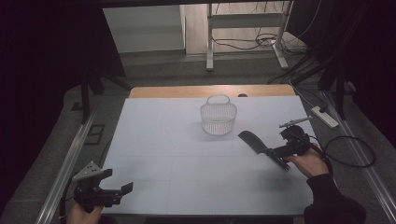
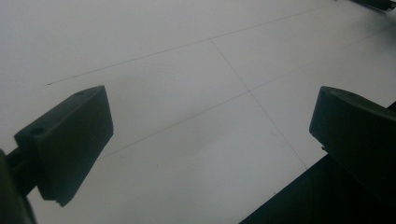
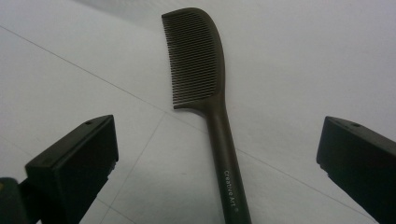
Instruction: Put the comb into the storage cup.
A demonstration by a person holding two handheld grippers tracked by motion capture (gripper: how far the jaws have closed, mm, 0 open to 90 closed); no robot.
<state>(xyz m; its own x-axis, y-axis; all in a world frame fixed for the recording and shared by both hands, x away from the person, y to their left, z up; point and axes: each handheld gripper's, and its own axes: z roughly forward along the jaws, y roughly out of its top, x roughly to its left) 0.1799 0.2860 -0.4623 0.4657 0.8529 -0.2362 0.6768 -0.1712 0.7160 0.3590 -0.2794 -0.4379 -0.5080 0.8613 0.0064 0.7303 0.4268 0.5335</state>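
Observation:
A dark long-handled comb [image 1: 252,140] lies flat on the white table [image 1: 163,140], right of centre, its toothed head pointing toward a white mesh basket [image 1: 218,119]. My right gripper [image 1: 276,156] is at the handle end, open. In the right gripper view the comb [image 3: 196,56] runs up from between the two wide-apart jaws of the right gripper [image 3: 217,149], and neither jaw touches it. My left gripper [image 1: 117,183] hovers at the front left corner, open, with bare table between its jaws. The left gripper [image 2: 210,126] holds nothing.
The basket stands upright near the table's back edge with its handle up. A white power strip [image 1: 324,116] and looping black cables [image 1: 350,154] lie off the right side. Metal rails flank the table. A frame's legs [image 1: 210,51] stand on the floor beyond.

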